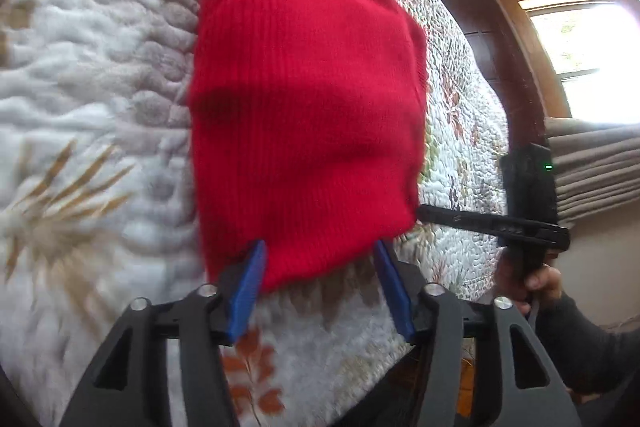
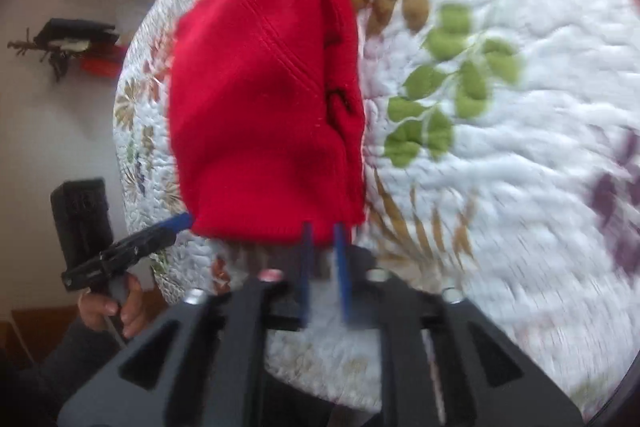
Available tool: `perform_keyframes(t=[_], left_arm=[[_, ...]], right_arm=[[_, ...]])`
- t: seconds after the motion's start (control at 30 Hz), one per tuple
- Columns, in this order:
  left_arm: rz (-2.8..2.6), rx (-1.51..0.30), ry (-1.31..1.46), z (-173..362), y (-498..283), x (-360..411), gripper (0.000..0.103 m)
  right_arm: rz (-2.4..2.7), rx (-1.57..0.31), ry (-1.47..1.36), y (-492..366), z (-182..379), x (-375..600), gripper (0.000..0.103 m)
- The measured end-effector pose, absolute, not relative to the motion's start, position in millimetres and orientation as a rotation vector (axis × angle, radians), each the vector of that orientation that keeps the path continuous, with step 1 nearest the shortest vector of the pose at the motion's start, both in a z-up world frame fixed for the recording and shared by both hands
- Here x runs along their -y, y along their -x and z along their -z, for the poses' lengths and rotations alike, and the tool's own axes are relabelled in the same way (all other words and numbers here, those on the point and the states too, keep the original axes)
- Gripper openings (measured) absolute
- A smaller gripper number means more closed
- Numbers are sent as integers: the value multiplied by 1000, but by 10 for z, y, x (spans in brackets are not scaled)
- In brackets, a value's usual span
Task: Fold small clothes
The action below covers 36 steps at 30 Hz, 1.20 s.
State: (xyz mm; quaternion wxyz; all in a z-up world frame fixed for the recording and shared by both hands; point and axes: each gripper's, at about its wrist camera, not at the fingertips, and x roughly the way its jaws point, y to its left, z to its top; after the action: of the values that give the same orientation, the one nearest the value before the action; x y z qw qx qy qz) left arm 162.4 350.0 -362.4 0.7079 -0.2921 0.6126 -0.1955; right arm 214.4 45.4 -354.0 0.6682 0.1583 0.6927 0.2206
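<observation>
A red knit garment (image 1: 304, 99) lies folded on a quilted floral bedspread (image 1: 88, 75). My left gripper (image 1: 318, 255) is open, its blue fingers (image 1: 250, 283) spread wide at the garment's near hem. In the right wrist view the same garment (image 2: 260, 107) shows a diagonal seam and a folded layer along its right side. My right gripper (image 2: 323, 227) has its blue fingers close together, pinching the near hem. From the left wrist view, the right gripper (image 1: 424, 213) meets the garment's right corner. The left gripper (image 2: 184, 223) touches its left corner.
The bedspread's edge (image 1: 472, 131) drops off to the right, with a dark wooden bed frame (image 1: 500, 59) and a bright window (image 1: 588, 39) beyond. A hand (image 2: 116, 303) in a dark sleeve holds the left gripper. A wall shelf (image 2: 76, 39) hangs at the left.
</observation>
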Motion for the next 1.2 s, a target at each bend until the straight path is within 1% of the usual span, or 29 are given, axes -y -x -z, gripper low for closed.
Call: perform_keyframes(t=[0.03,0.07,0.1,0.13,0.17,0.2,0.33,0.4,0.5,0.63,0.73,0.97,1.2], left_arm=[[396,-1361,615,3414,-1550,-3507,75],[339,-1362,554,3153,-1466,-3502,80],[295,-1361,503,2923,-1374,-3512,91],[252,-1354,453,2652,-1293,-3504,100],[209,-1337,406,2359,-1200,-3501,99],[181,-1323,376,2129,-1111,-3511,99],[56,-1276,301,1156,-737,-3622,99],[49,-1231,308,782,-596,-3636,99],[35,-1200,277,416,-418,-3599,99],[28,-1182,289,176,-267,-3537,99],[26,-1161,281,72,-183,-3427,99],[52,-1141,283,-47,-101,-3276,99],[53,-1133,275,-76,-79,-3254,99]], right_arm=[[-480,-1536,-325,-2076,3334,-468,35],[-463,-1509,-280,-1995,3128,-470,50],[-435,-1474,-221,-1896,2855,-504,60],[-409,-1441,-173,-1813,2628,-540,79],[-378,-1406,-122,-1702,2362,-579,91],[-357,-1370,-72,-1574,2079,-630,93],[-317,-1254,53,-1201,1190,-847,98],[-307,-1199,76,-1065,819,-938,99],[-272,-1126,125,-882,405,-1046,100],[-270,-1085,135,-722,42,-1050,100],[-262,-1049,155,-598,-128,-1070,100],[-254,-1032,144,-473,-272,-1034,100],[-248,-1033,144,-389,-282,-1048,100]])
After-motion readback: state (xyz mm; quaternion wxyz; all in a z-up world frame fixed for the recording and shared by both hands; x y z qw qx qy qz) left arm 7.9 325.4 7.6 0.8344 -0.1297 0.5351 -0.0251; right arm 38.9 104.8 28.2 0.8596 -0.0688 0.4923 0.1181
